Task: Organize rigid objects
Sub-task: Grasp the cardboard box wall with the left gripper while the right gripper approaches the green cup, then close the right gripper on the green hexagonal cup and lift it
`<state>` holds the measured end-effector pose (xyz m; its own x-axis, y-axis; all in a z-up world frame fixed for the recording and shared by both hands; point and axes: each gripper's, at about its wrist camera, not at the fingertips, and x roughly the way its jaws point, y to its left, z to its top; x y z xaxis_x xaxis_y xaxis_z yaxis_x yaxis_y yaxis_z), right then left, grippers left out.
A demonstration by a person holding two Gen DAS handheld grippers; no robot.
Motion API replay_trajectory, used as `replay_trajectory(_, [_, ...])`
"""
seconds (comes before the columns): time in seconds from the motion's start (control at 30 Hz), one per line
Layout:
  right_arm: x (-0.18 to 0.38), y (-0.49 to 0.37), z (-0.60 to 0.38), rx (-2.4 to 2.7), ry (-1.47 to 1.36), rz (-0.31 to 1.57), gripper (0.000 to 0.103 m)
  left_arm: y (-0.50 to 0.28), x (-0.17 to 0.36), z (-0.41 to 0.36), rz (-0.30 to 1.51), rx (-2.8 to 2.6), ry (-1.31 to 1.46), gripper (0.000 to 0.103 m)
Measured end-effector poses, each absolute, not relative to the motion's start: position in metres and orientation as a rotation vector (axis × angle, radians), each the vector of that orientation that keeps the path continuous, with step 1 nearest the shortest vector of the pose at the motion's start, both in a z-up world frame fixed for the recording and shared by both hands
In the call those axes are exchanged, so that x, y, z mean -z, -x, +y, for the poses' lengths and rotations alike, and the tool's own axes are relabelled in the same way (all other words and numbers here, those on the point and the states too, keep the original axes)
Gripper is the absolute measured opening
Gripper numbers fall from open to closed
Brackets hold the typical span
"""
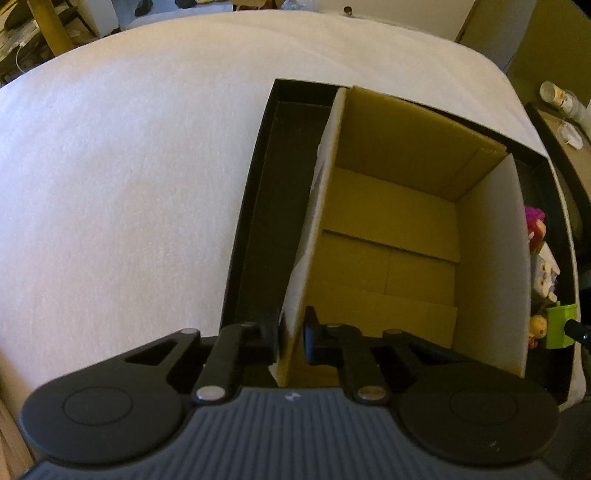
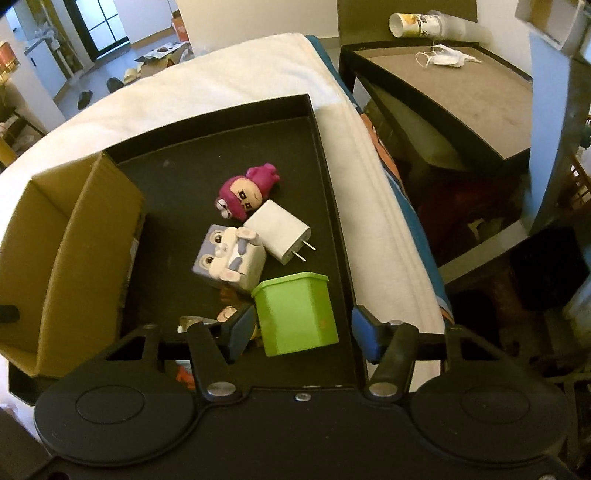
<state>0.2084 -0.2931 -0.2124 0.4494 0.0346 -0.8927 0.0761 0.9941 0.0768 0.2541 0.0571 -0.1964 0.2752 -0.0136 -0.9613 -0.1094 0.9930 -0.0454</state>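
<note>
White cloth (image 1: 129,166) covers pretty much the whole surface, looks like a bed or padded top, hard to say which. On it sits a shallow black tray (image 2: 321,155), and that's where everything lives.

Biggest thing in the tray is an open cardboard box (image 1: 388,221), empty inside, parked on the tray's left half. The left gripper (image 1: 291,336) has its fingers (image 1: 310,332) pinched on the box's near-left wall, one finger outside and one inside, so the cardboard is clamped between them.

To the right of the box, on the bare tray floor, there's a little cluster. Nearest the right gripper is a lime green box (image 2: 295,314), standing upright. Just behind it is a white-and-lavender bunny cube (image 2: 231,254), touching or nearly touching a white plug adapter (image 2: 279,230) with its two prongs pointing toward the tray's right wall. Behind those lies a magenta hooded figurine (image 2: 245,194) on its back. There's also a small doll head (image 2: 227,314) peeking out just left of the green box, mostly hidden by a finger.

The right gripper (image 2: 303,332) is straddling the green box, fingers spread either side of it. The left finger is about at the box's side; the right one clearly has a gap, so no squeeze there.

Off to the right is a dark side table (image 2: 461,92) with a tipped cup (image 2: 417,24) and a face mask (image 2: 448,59).
</note>
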Motion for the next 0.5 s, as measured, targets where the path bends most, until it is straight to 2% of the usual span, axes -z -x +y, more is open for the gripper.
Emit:
replay_trajectory(0.17, [0.225, -0.210, -0.294, 0.014, -0.119, 1.128, 0.045, -0.251, 0.197, 0.059, 1.309, -0.050, 0.120, 0.011])
replay_trajectory(0.5, [0.227, -0.203, -0.292, -0.008, -0.114, 1.129, 0.044, -0.237, 0.188, 0.055, 1.323, -0.047, 0.092, 0.011])
